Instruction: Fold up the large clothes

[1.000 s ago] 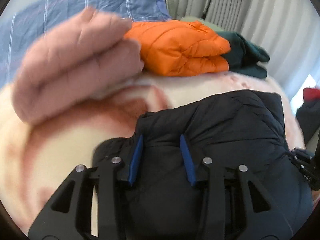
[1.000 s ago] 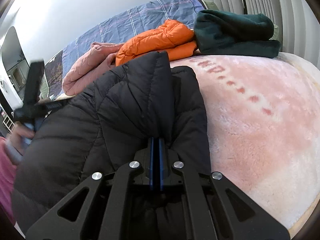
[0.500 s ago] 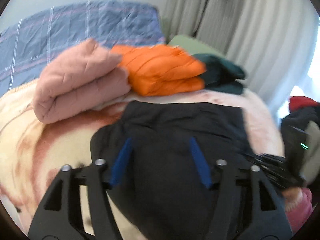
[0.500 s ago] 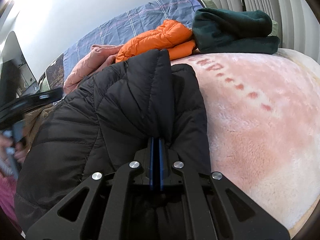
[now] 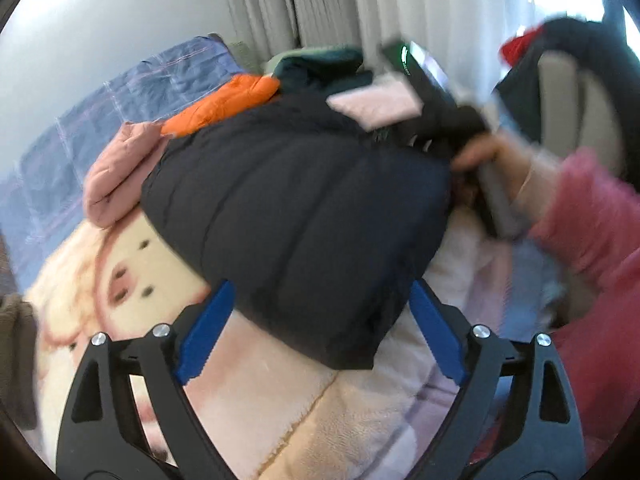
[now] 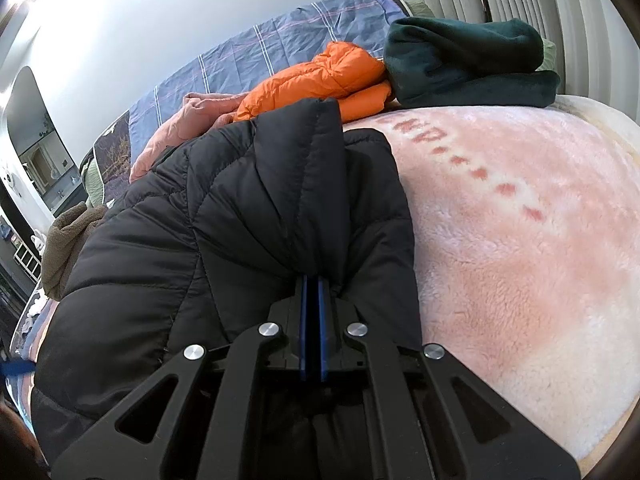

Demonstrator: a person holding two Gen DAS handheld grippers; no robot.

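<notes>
On the pink blanket [image 6: 520,260] the black puffer jacket [image 6: 240,208] lay bunched — your right gripper [image 6: 311,320] stayed pinched on its fabric, while your left gripper [image 5: 320,328] had swung sideways off it, jaws opening, nothing gripped.

My black puffer jacket [image 6: 224,240] hides most of the pink jacket [image 6: 188,120]; my other hand [image 5: 500,160] and its hand-held gripper are smeared by blur.
</notes>
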